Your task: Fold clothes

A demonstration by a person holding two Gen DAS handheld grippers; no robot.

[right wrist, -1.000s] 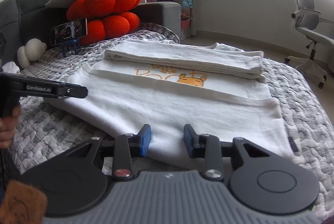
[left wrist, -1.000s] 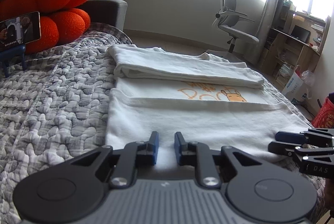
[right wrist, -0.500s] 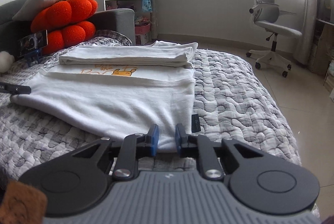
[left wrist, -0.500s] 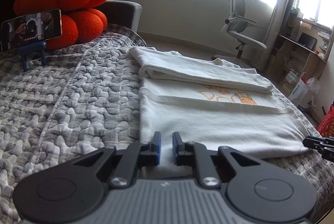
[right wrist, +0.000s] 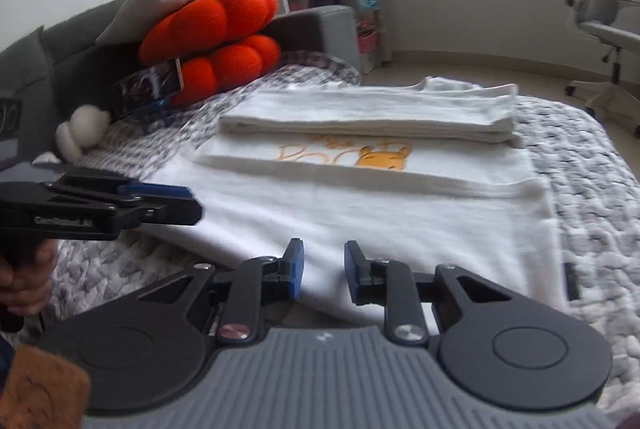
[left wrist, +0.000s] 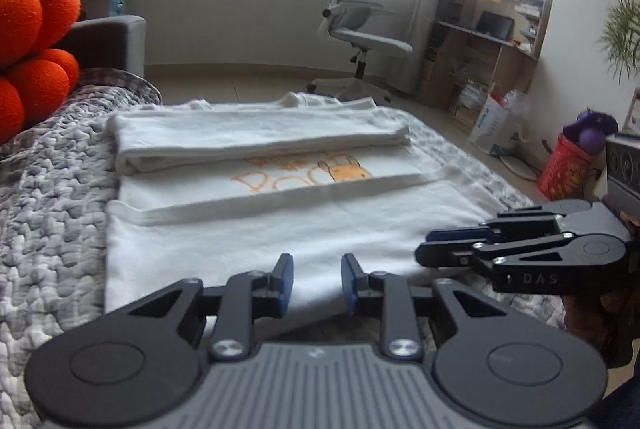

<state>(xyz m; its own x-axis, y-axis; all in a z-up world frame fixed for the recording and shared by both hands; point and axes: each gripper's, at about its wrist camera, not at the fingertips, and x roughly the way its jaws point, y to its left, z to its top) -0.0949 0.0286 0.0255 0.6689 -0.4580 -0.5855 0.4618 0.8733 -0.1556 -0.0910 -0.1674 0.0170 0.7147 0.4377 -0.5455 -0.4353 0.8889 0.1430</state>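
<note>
A white T-shirt (left wrist: 256,229) with an orange cartoon print (left wrist: 304,175) lies partly folded on the grey quilted bed; its far side is folded over into a thick band (left wrist: 256,139). It also shows in the right wrist view (right wrist: 360,205). My left gripper (left wrist: 316,283) is open and empty, just above the shirt's near edge. My right gripper (right wrist: 323,271) is open and empty at the same near edge. Each gripper shows in the other's view, the right one (left wrist: 436,247) at the shirt's right side, the left one (right wrist: 176,203) at its left side.
The grey quilt (left wrist: 52,213) covers the bed. Orange round cushions (right wrist: 216,41) and a phone on a blue stand (right wrist: 150,87) sit at the bed's head. An office chair (left wrist: 360,29), shelves and a red basket (left wrist: 566,169) stand on the floor beyond.
Both grippers swung back toward the middle of the shirt's near edge and opened wider. Half a second ago they were nearly shut at the shirt's outer corners.
</note>
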